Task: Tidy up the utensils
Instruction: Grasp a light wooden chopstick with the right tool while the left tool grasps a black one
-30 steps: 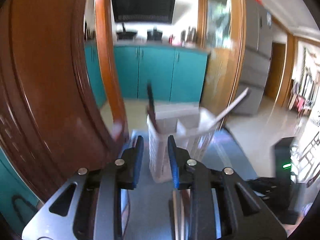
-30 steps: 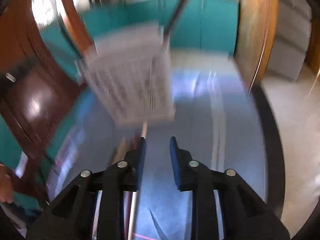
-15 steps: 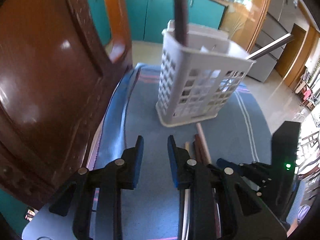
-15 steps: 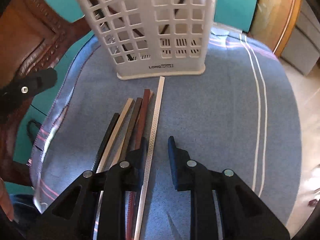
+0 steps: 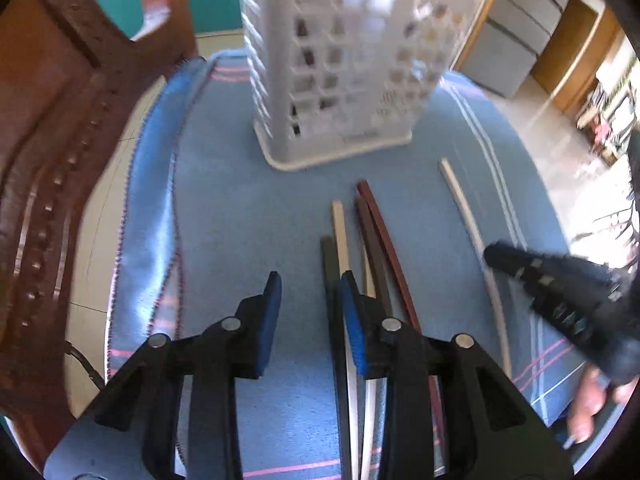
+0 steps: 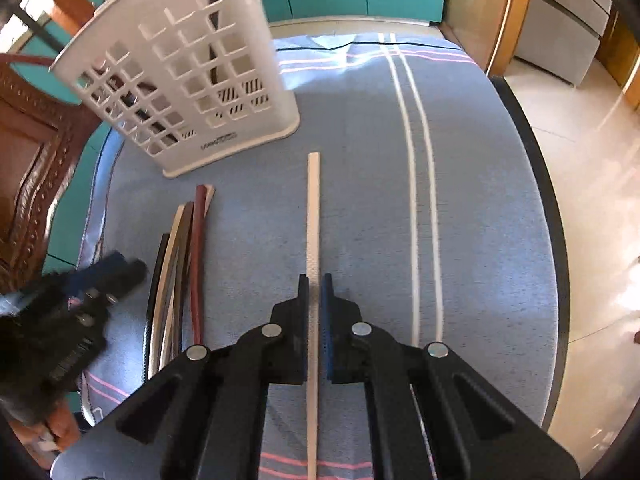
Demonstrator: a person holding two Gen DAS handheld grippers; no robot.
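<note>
A white slotted utensil basket (image 6: 188, 92) stands on the blue cloth at the far side and holds a dark utensil; it also shows in the left wrist view (image 5: 340, 68). My right gripper (image 6: 315, 292) is shut on a pale chopstick (image 6: 313, 208), which lies apart from the rest and shows in the left wrist view (image 5: 472, 236). Several chopsticks (image 6: 180, 264), dark, beige and red-brown, lie in a bundle to its left. My left gripper (image 5: 308, 292) is open and empty, its right finger over that bundle (image 5: 372, 236).
A blue striped cloth (image 6: 460, 200) covers the round table, whose dark edge (image 6: 556, 240) runs along the right. A carved wooden chair (image 5: 52, 128) stands close at the left. Tiled floor lies beyond the table at the right.
My right gripper has closed on the pale chopstick and drawn it rightward away from the bundle. My left gripper has moved forward and down over the bundle, still open.
</note>
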